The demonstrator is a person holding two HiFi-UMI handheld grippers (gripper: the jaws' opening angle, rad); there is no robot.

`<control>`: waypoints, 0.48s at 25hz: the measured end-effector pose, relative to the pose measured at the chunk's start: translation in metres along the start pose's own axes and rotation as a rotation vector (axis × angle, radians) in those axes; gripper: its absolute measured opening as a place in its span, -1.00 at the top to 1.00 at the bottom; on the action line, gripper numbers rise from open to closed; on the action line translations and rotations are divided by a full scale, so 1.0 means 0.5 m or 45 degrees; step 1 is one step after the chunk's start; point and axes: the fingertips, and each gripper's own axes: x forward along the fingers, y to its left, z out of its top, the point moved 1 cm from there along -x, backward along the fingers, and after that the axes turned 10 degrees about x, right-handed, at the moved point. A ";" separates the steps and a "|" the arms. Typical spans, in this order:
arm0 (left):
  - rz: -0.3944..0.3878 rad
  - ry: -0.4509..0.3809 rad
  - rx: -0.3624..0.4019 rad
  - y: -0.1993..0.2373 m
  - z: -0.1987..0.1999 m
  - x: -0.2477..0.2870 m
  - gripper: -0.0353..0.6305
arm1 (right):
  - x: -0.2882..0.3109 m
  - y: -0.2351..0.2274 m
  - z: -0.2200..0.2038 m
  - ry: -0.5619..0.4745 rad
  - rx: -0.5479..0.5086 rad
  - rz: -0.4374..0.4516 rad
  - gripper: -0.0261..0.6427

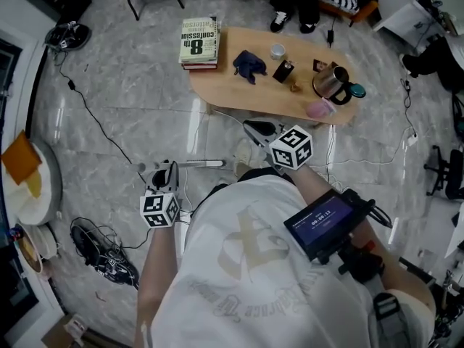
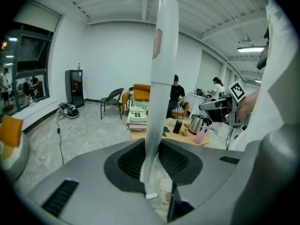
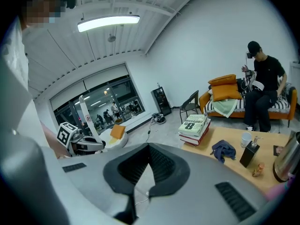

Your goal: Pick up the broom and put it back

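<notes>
The broom shows only as its white handle, which stands upright between the left gripper's jaws; its brush end is hidden. In the head view the handle is a short white bar beside my left gripper, which is shut on it. The right gripper view shows the same handle rising from the left gripper. My right gripper hangs ahead of the person's chest, apart from the handle. Its jaws meet at the tips with nothing between them.
A low wooden table ahead carries a stack of books, a blue cloth, a kettle and small items. A cable crosses the marble floor, black shoes lie at lower left, and a person sits on an orange sofa.
</notes>
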 end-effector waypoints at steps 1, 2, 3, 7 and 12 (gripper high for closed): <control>-0.002 0.008 -0.002 0.003 -0.001 0.007 0.61 | 0.003 -0.007 0.004 0.001 0.004 0.000 0.87; -0.001 0.016 -0.004 0.007 0.001 0.018 0.61 | 0.007 -0.019 0.010 0.003 0.009 0.000 0.87; 0.002 0.023 -0.005 0.010 0.005 0.033 0.61 | 0.012 -0.035 0.015 0.008 0.016 0.001 0.87; -0.004 0.041 0.000 0.017 0.027 0.083 0.61 | 0.026 -0.083 0.028 0.028 0.044 -0.006 0.87; -0.036 0.077 0.029 0.018 0.046 0.130 0.61 | 0.044 -0.115 0.043 0.028 0.076 -0.007 0.87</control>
